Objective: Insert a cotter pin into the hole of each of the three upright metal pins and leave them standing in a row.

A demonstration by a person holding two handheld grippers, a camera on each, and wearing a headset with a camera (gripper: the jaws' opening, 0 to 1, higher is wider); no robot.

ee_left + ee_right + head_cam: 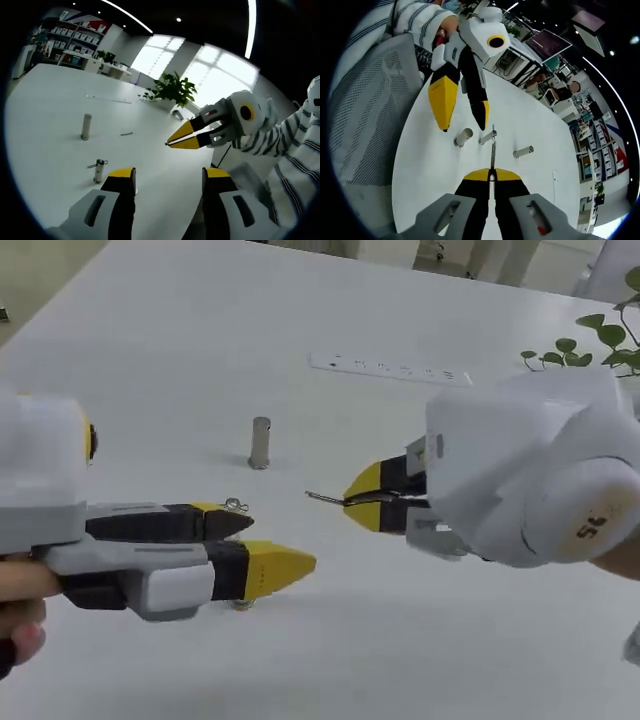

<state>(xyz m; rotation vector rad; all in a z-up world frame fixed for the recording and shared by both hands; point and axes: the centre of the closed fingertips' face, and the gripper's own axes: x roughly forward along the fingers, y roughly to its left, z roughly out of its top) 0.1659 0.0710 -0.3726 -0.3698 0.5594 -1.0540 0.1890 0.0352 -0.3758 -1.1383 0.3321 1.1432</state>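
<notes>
Smooth white counter (pixel 200 320). Two yellow-tipped tools. Lower left, left hand-held gripper (pixel 282 542): gapes wide, empty. Centre-right, right hand-held gripper (pixel 350 499): pinches one thin wire cotter pin (pixel 325 499). Three upright grey cylindrical metal pins (pixel 523 151), mid-frame, near the held tip. Second cotter pin (pixel 91 165) through middle pin (pixel 485 138); third cotter pin (pixel 126 133) loose on counter.

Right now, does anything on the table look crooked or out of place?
Nothing stands out. The metal pins stand upright, one already carries a cotter pin, and a spare cotter pin lies flat on the table.
</notes>
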